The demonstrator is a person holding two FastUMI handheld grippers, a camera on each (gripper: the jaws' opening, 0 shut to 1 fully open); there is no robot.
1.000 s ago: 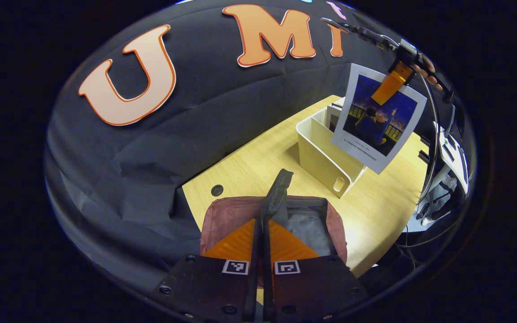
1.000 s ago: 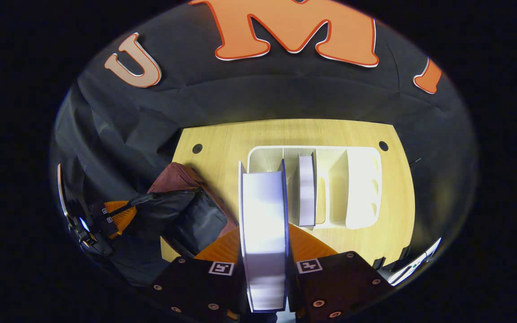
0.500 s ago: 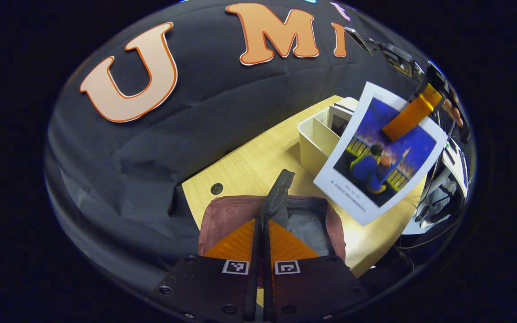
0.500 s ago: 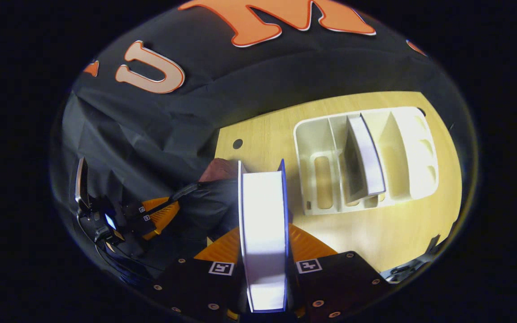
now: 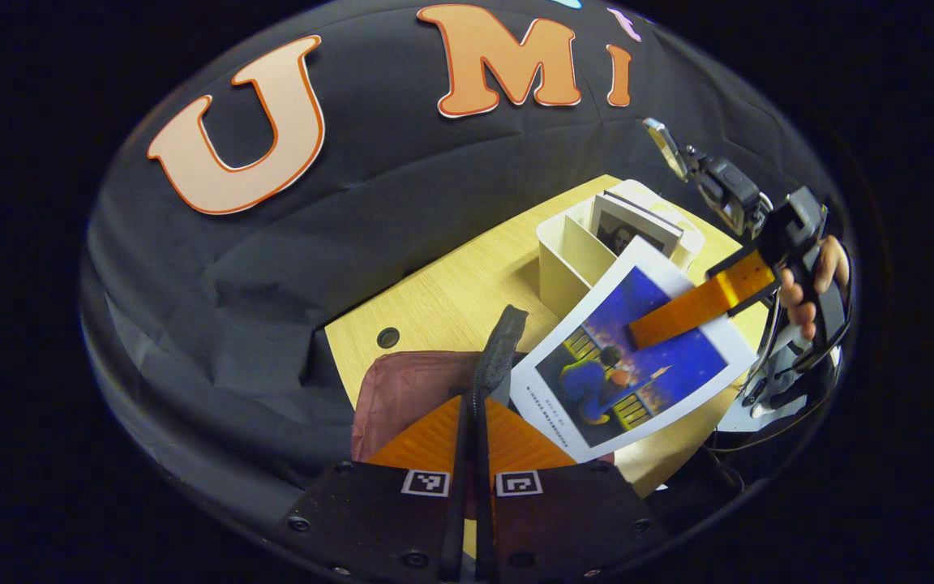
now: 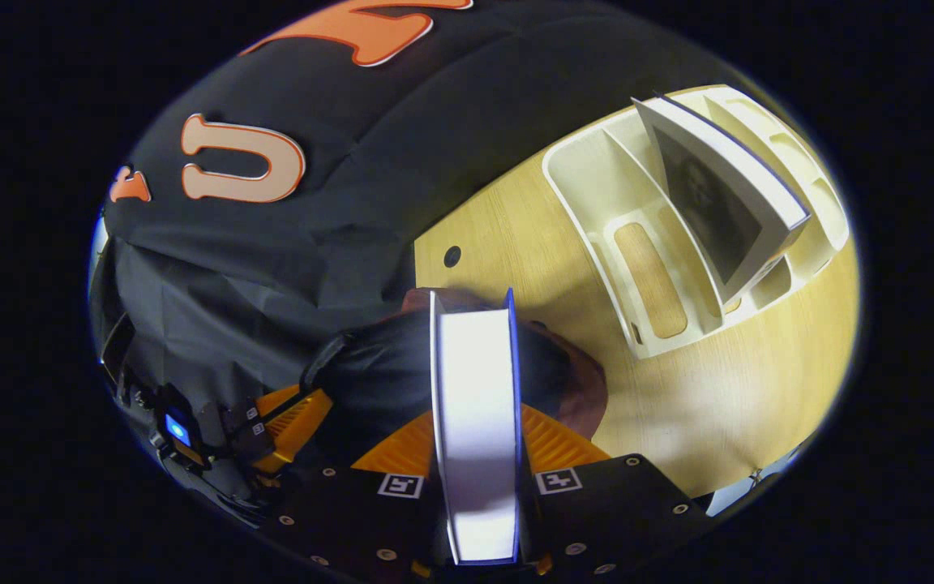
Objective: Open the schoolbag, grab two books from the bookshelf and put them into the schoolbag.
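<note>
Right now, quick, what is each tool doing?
Left tool: closed on the schoolbag flap, holding it up.
Right tool: closed on a book, above the schoolbag.

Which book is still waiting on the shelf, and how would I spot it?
On the wooden table stands a white divided bookshelf. Leaning in one of its middle slots is the remaining book, with a white edge and a dark greyish portrait on its cover. The other book, held in the right claw over the schoolbag, has a bright blue cover.
</note>
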